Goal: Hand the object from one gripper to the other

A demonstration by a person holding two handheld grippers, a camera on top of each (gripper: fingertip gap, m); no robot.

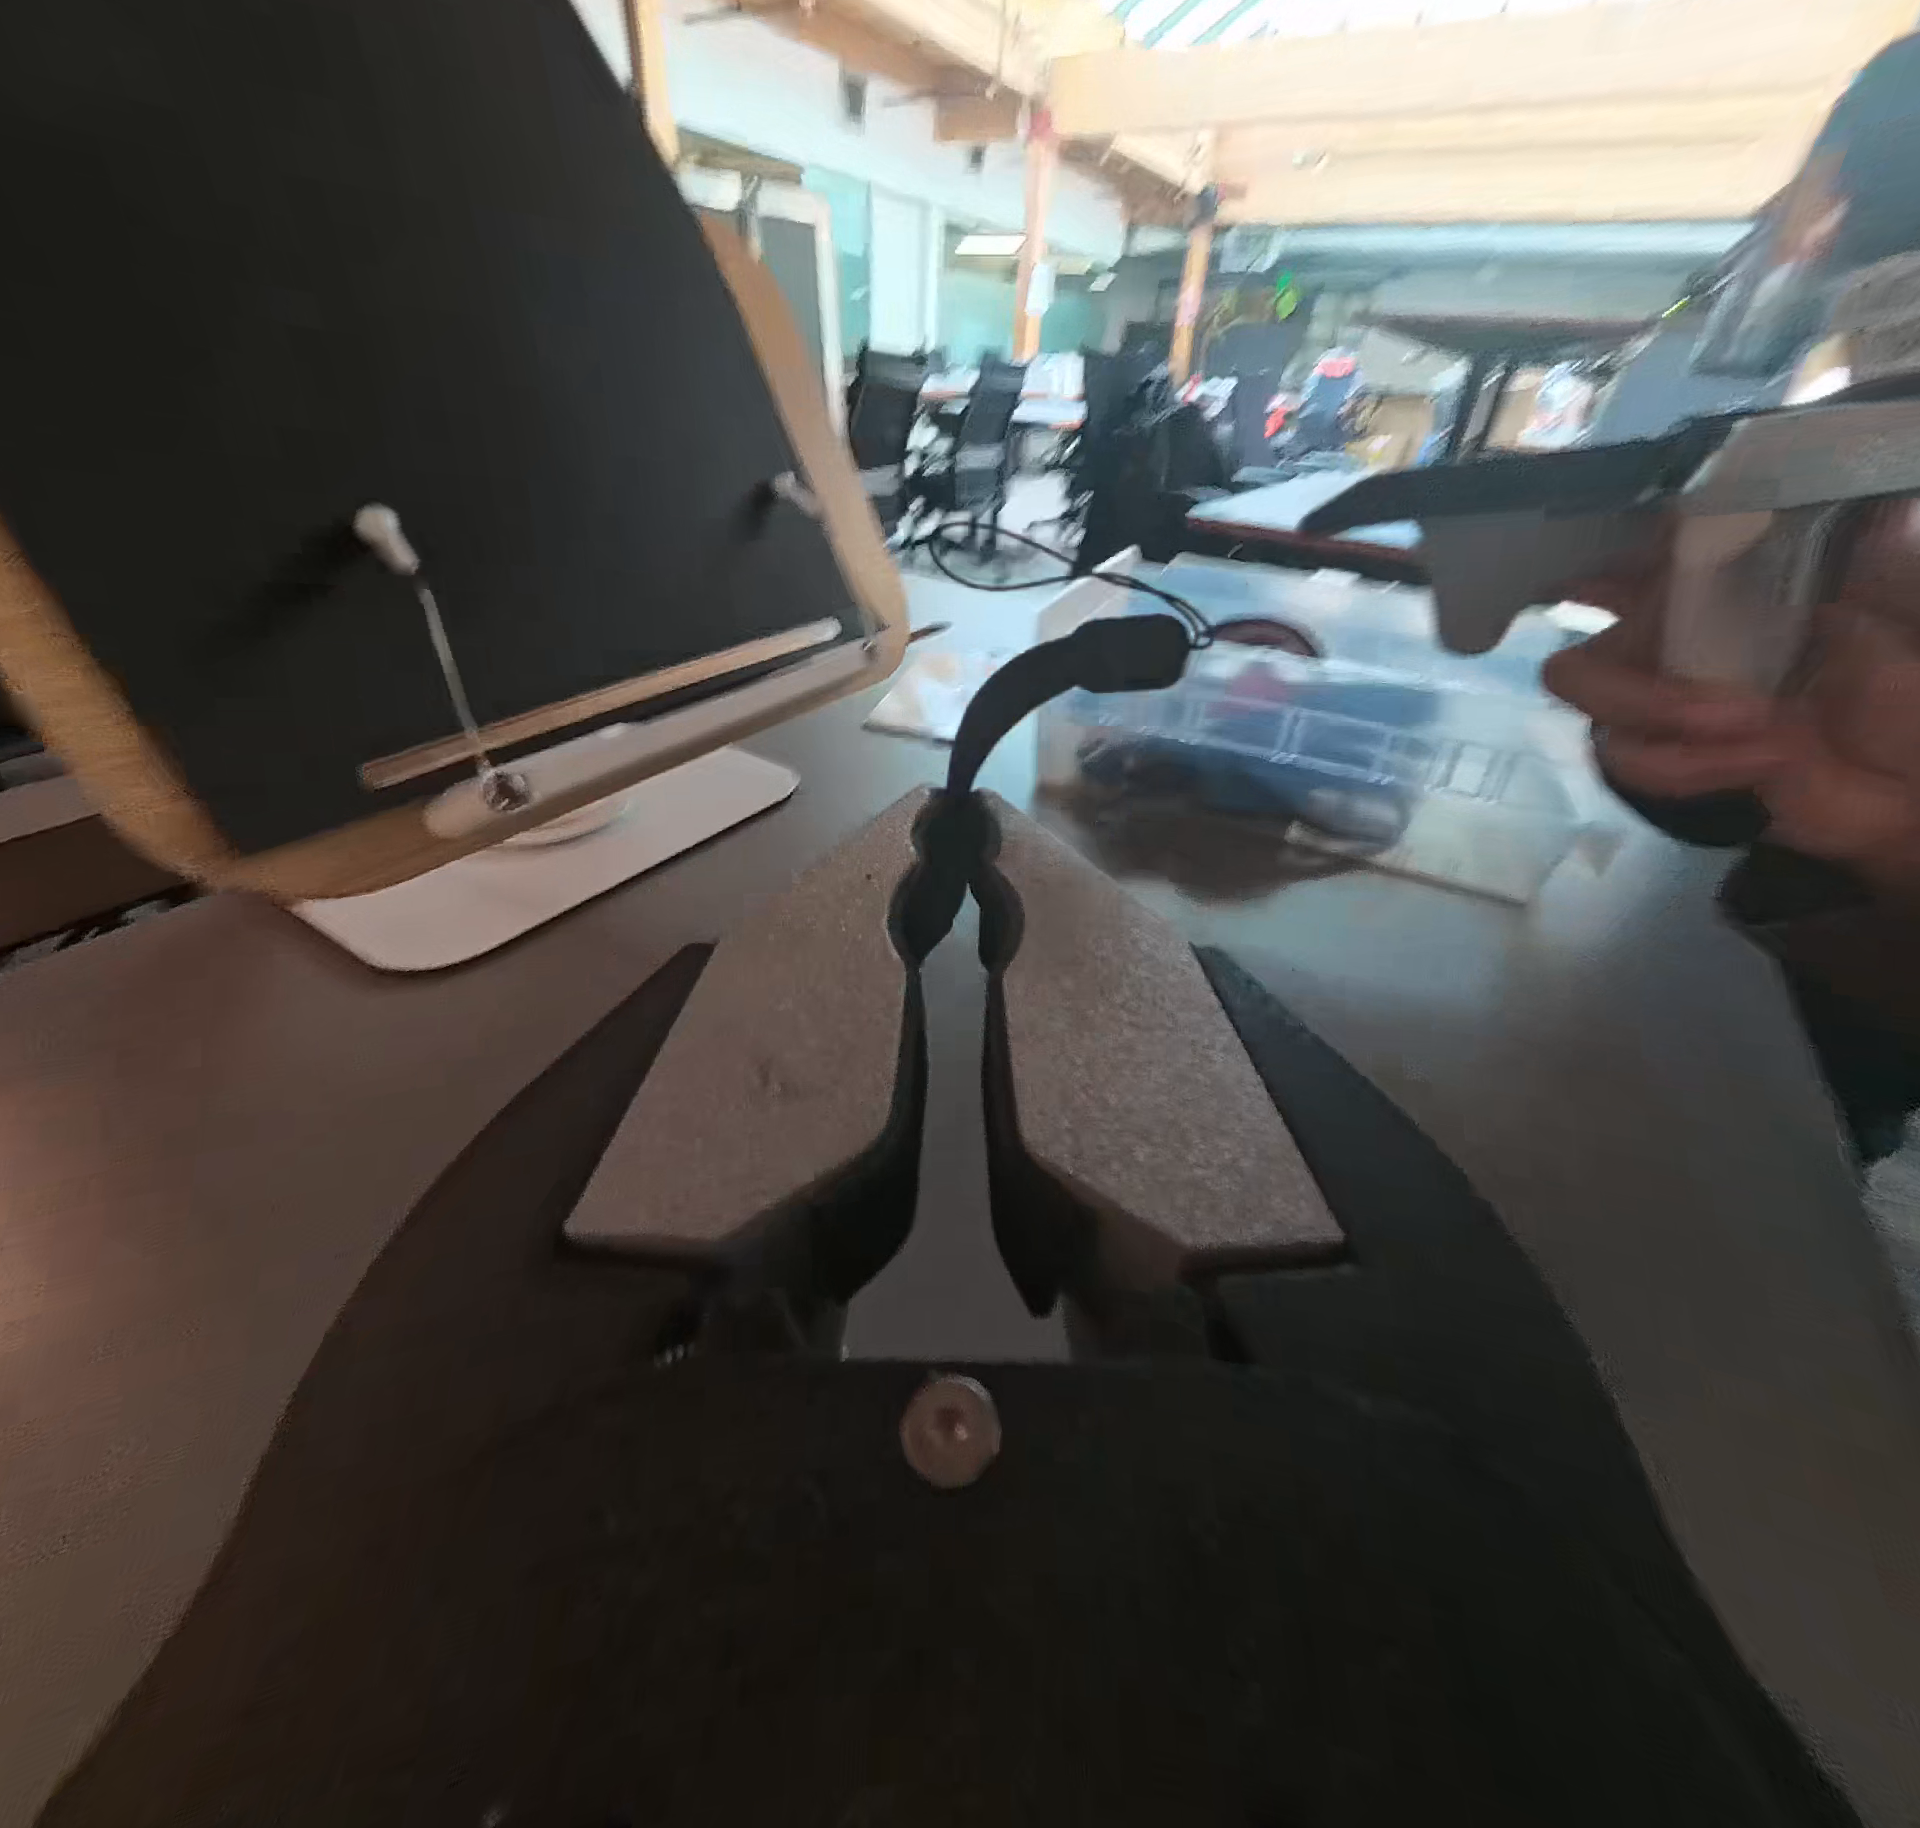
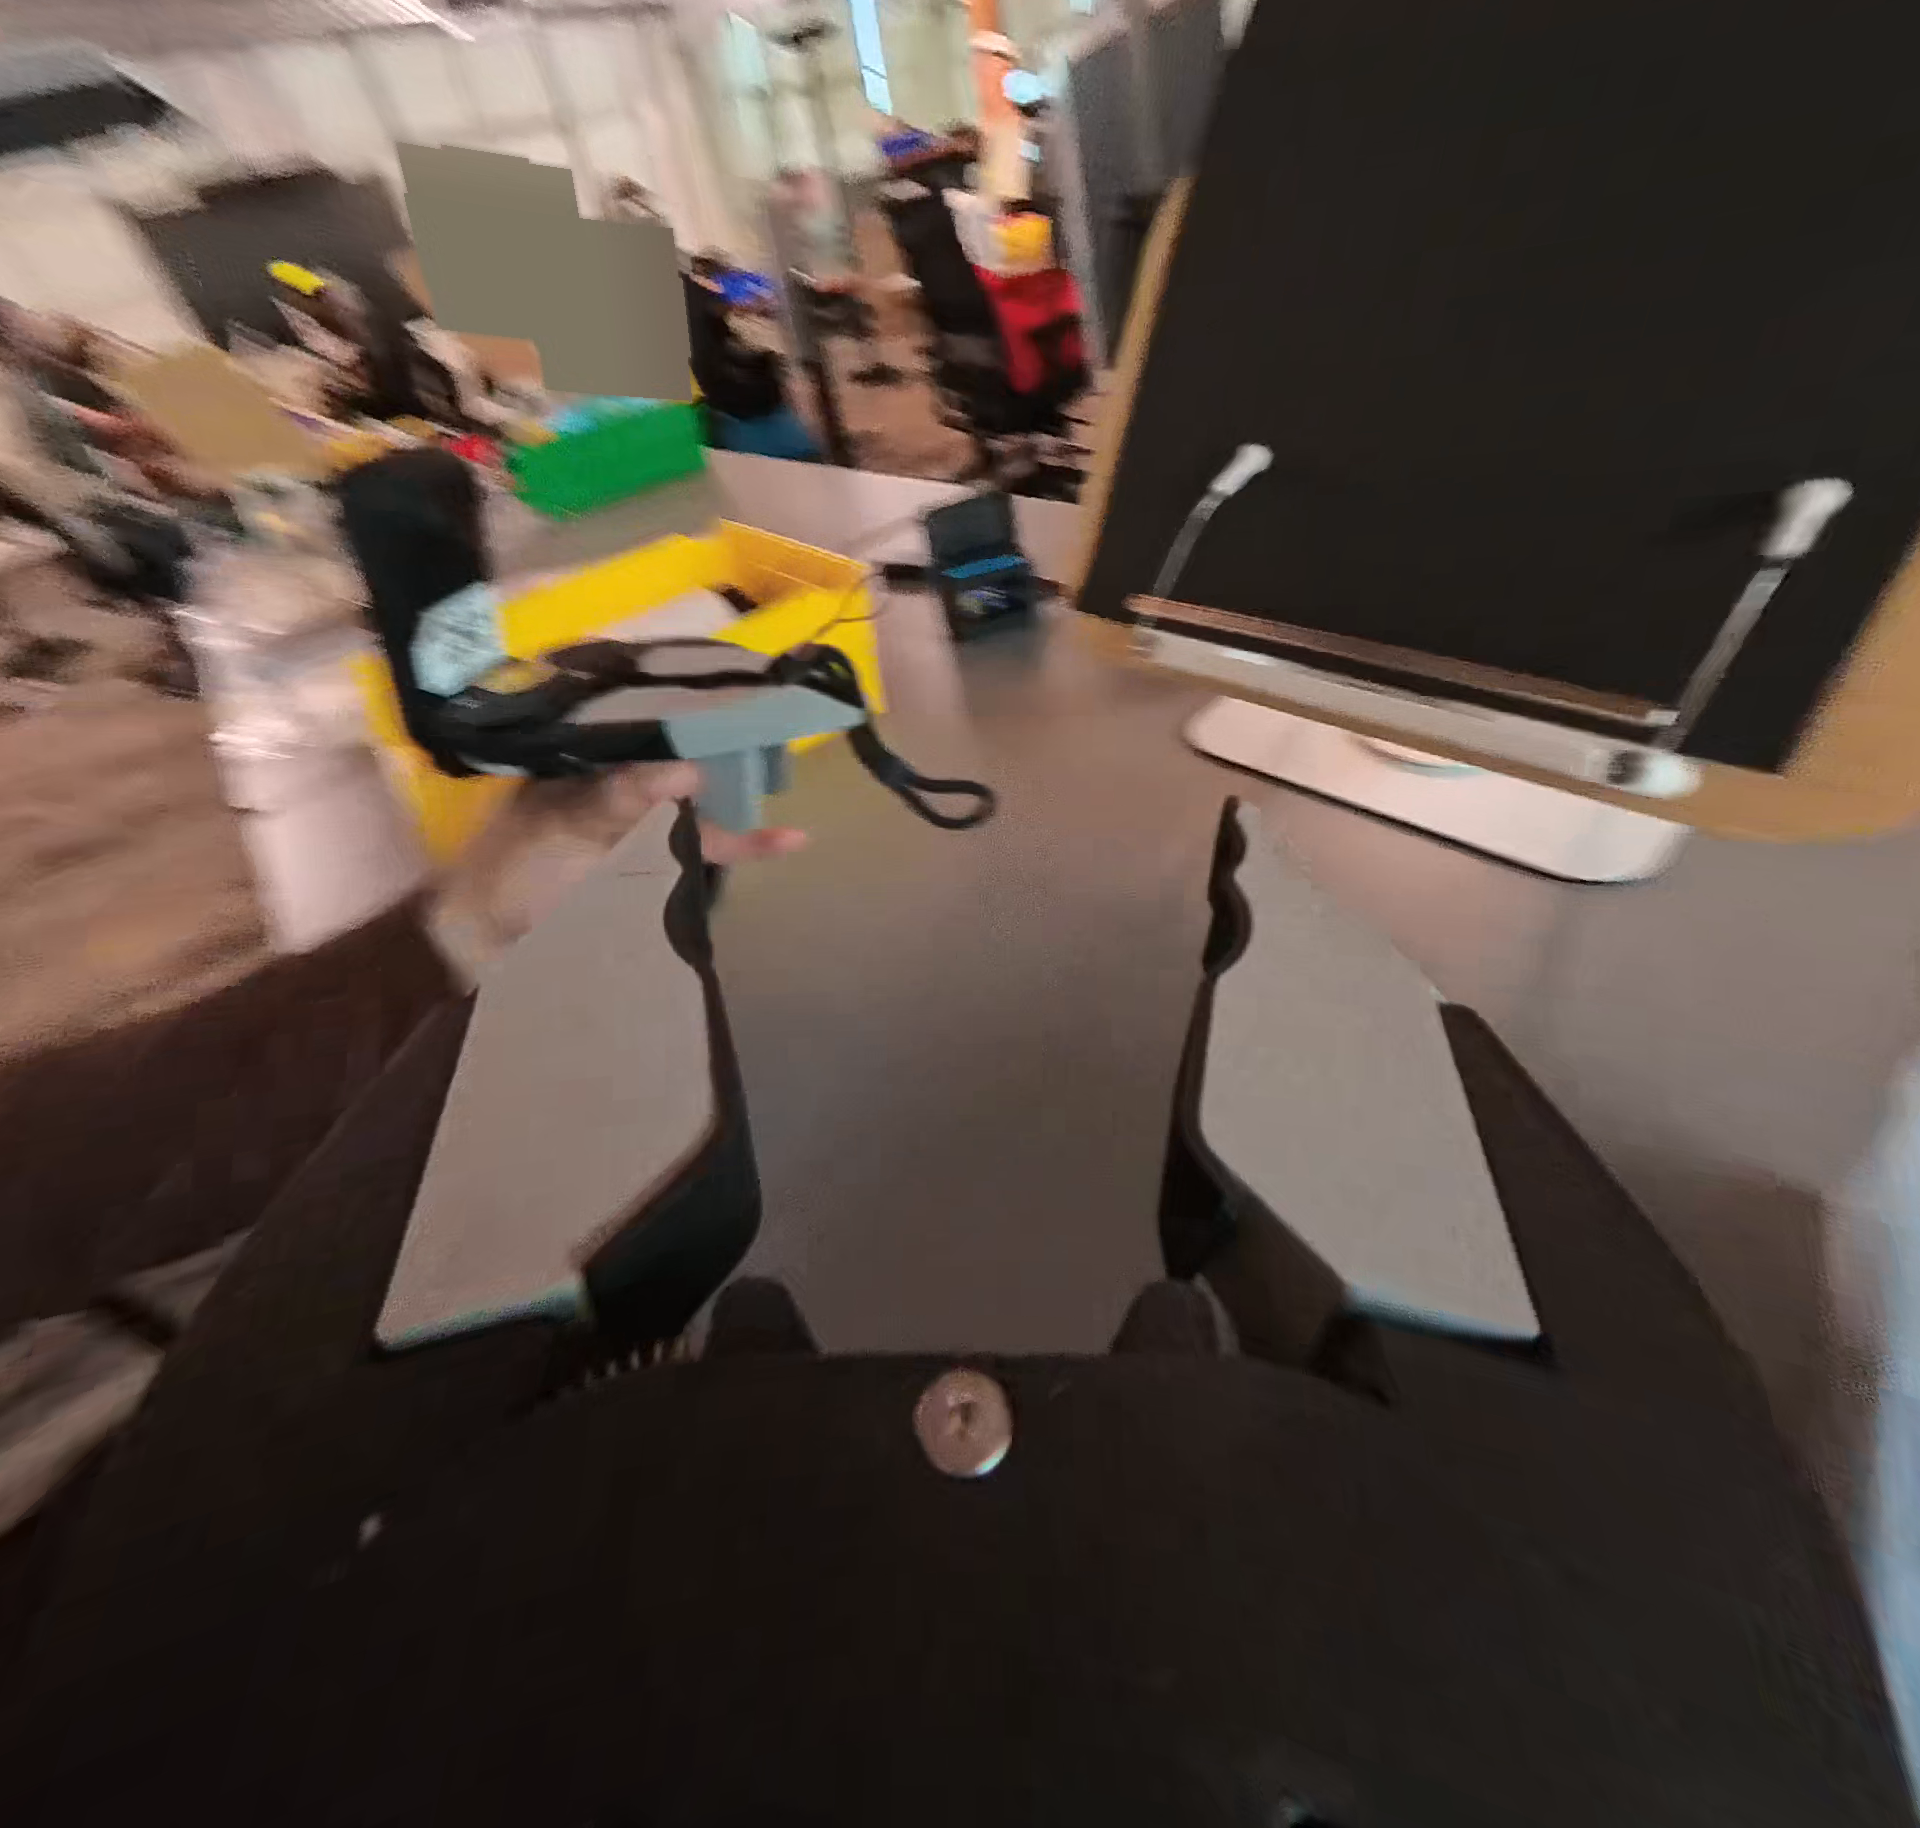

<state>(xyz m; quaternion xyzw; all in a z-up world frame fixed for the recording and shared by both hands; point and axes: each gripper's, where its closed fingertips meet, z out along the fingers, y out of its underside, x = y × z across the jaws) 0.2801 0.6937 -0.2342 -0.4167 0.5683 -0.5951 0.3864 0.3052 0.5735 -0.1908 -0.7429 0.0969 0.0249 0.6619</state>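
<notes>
The left hand-held gripper (image 1: 951,843) is clenched on a black strap (image 1: 1039,677) above the dark counter (image 1: 260,1103); the right hand-held gripper (image 2: 956,843) gapes empty. A blurred open office lies behind.

Both grippers share one build. The left gripper (image 1: 961,833) has a black body, grey flat-topped fingers (image 1: 1132,1051) with wavy black pads and a silver screw (image 1: 951,1430). The right gripper (image 2: 956,843) looks alike, screw (image 2: 962,1422) included.
</notes>
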